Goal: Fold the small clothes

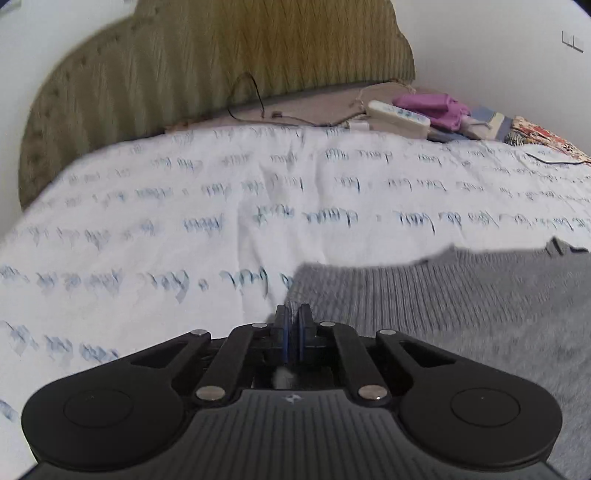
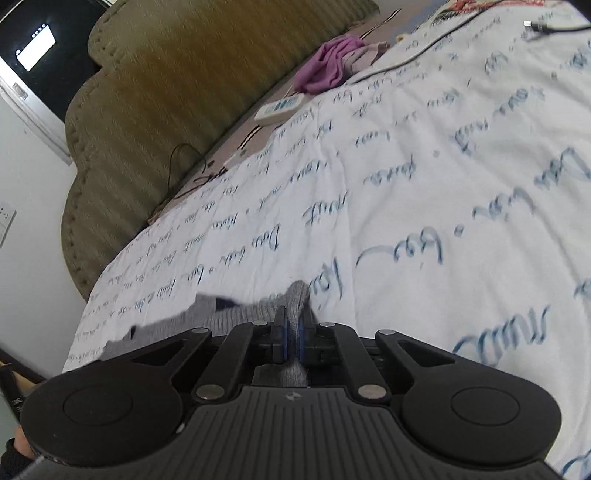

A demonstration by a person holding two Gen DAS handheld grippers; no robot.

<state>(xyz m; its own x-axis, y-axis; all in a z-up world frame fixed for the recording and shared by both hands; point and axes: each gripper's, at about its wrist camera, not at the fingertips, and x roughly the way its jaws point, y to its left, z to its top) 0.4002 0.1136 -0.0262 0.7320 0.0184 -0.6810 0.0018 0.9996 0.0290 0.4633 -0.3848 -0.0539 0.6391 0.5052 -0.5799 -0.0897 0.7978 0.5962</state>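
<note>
A grey ribbed knit garment (image 1: 443, 295) lies on a white bedspread (image 1: 221, 206) printed with blue handwriting. In the left wrist view its left corner runs between the blue pads of my left gripper (image 1: 293, 314), which is shut on that fabric; a grey tuft shows behind the pads. In the right wrist view the grey garment (image 2: 236, 314) stretches off to the left, and a bunched grey corner sticks up through my right gripper (image 2: 293, 319), whose pads pinch it. Most of the garment is hidden below both gripper bodies.
An olive padded headboard (image 1: 207, 74) stands behind the bed. Near it lie a white remote (image 1: 399, 115), a purple cloth (image 1: 432, 107), a black cable (image 1: 255, 107) and a patterned cloth (image 1: 543, 136). Another cable (image 2: 550, 26) rests on the bedspread (image 2: 443, 166). A dark window (image 2: 33, 51) is at the left.
</note>
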